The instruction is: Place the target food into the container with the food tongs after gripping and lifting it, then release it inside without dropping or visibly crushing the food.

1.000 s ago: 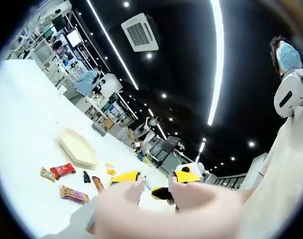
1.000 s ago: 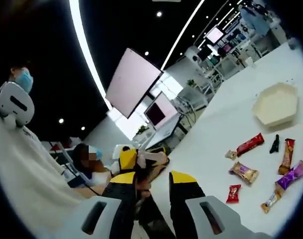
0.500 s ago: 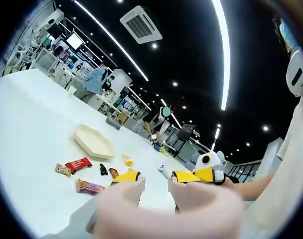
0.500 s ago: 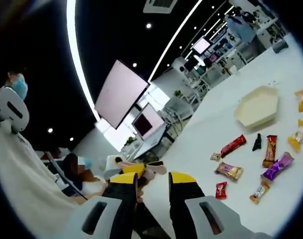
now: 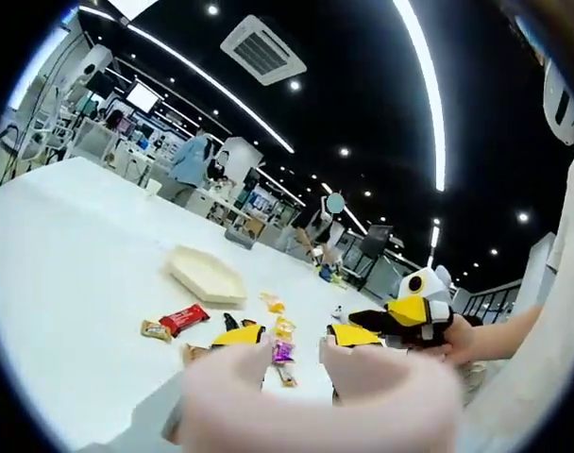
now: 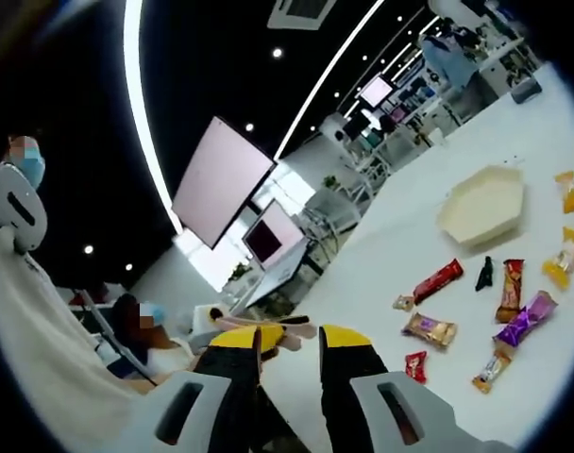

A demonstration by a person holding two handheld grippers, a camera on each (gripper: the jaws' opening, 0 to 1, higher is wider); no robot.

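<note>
You're basically at square one here, nothing's grabbed and I can't spot any tongs. Going left to right on the white table (image 5: 70,245): your left gripper (image 5: 294,338) has its jaws a bit apart with nothing in them, same deal with the right gripper (image 6: 289,339). The wrapped snacks, like the red bar (image 6: 437,279) and purple one (image 6: 524,318), sit loose near the cream hexagonal tray (image 6: 480,207), which looks empty. All the picking and placing is left.
</note>
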